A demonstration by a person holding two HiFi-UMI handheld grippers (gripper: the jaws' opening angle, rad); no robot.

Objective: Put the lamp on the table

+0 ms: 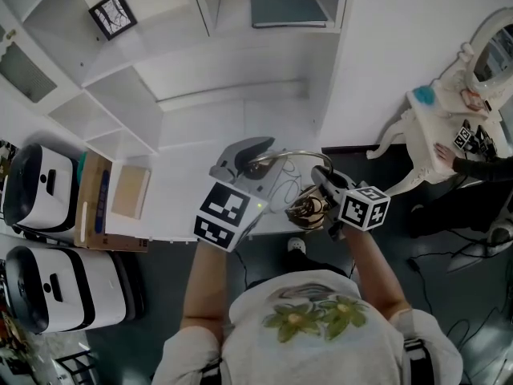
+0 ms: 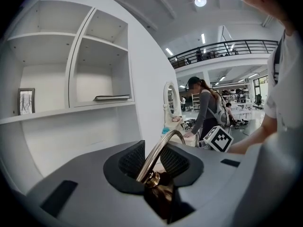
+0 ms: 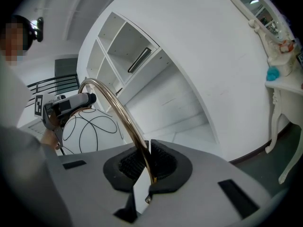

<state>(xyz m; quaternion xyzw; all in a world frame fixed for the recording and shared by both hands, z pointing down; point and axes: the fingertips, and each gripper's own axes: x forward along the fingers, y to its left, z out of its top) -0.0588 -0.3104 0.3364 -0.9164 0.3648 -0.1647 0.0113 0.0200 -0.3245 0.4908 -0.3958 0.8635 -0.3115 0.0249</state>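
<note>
1. Shirt (image 1: 313, 319): white with a green leaf print, worn by the person holding the grippers. It fills the bottom of the head view.
2. Left gripper (image 2: 152, 170): jaws narrow, clamped on the lamp's brass arm just above a dark fitting. The pads press it from both sides.
3. Right gripper (image 3: 146, 168): jaws almost together, clamped on the same brass arm further along.
4. Lamp (image 1: 298, 154): a curved brass arm with a white globe (image 3: 87, 132) crossed by thin black lines. It is held between the two grippers in front of the person's chest, over the near edge of the table. Whether it touches the tabletop cannot be made out.
5. Table (image 1: 186, 175): a white top that runs under the shelves. On its left part lies a pale wooden board (image 1: 131, 191), with an open cardboard box (image 1: 90, 203) just beside it at the left edge.
6. Cases (image 1: 44, 187): two white and black cases, one behind the other, on the dark floor left of the table.
7. Shelves (image 1: 140, 70): a white unit behind the table. One bay holds a framed picture (image 1: 112, 14) and another holds a flat grey book (image 1: 287, 6).
8. Vanity (image 1: 417, 115): a white piece with curved legs and a mirror, far right, well apart from the table. A second person (image 2: 204, 109) stands at it with a hand on its top.
</note>
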